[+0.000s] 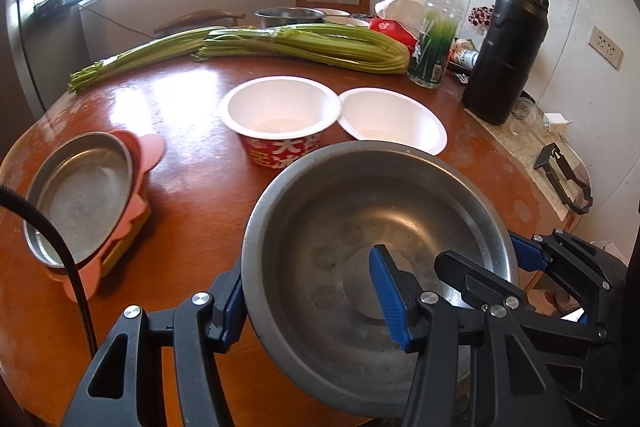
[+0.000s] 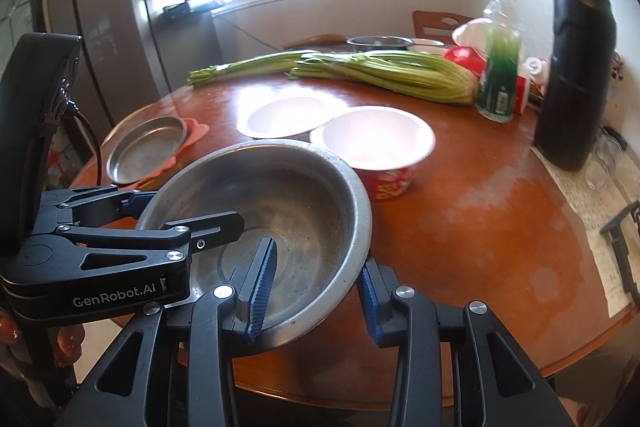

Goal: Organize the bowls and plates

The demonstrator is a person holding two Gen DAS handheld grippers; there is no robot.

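Both tools, left (image 1: 316, 303) and right (image 2: 316, 297), clamp the round steel bowl's (image 1: 360, 227) rim above the brown worktop (image 2: 460, 227), while two white paper bowls (image 1: 280, 107) remain unstacked, little sorted yet.

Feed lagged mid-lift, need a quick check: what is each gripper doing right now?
Left gripper: shut on the large round stainless-steel bowl, one jaw inside the rim, one outside.
Right gripper: shut on the same bowl's opposite rim.

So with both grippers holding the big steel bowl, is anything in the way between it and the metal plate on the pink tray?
Nothing visible. The large steel bowl has bare brown table between it and the round metal plate.
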